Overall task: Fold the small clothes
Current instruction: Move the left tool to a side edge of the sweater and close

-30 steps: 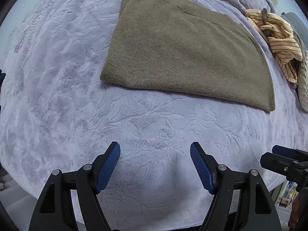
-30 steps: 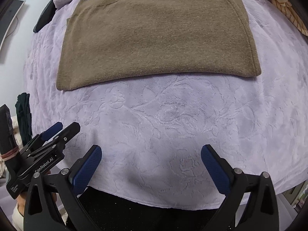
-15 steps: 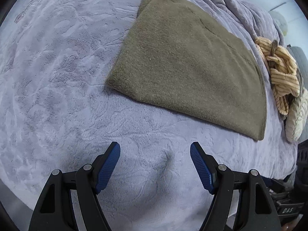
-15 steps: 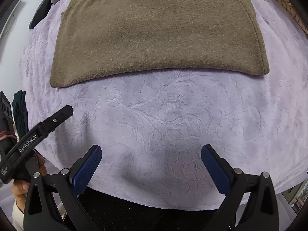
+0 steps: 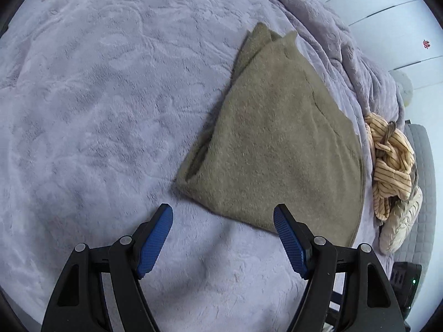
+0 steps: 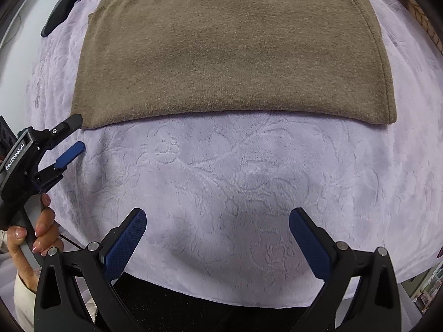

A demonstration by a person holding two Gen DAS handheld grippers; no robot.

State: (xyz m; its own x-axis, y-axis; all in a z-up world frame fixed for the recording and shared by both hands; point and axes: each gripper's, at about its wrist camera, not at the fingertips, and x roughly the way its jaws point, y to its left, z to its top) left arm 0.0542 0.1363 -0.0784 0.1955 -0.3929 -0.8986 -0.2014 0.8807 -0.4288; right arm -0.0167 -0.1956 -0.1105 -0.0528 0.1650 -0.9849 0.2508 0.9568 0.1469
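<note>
An olive-brown knit garment (image 5: 279,144) lies folded flat on the lilac plush blanket (image 5: 97,110). In the left wrist view my left gripper (image 5: 223,215) is open and empty, its blue pads just short of the garment's near-left corner. The garment also shows in the right wrist view (image 6: 229,52). My right gripper (image 6: 217,221) is open and empty over the bare blanket (image 6: 249,171) in front of the garment's near edge. The left gripper (image 6: 74,135) also shows at the left of the right wrist view, open beside the garment's left corner.
A striped yellow garment (image 5: 390,163) and a cream knit piece (image 5: 401,224) lie bunched at the blanket's right side. A dark object (image 6: 58,13) lies at the far left edge. The blanket's front edge (image 6: 221,296) drops off below my right gripper.
My left gripper has swung left and forward, closing in on the garment's left corner. My right gripper has moved a little closer to the garment's near edge. Both stay open.
</note>
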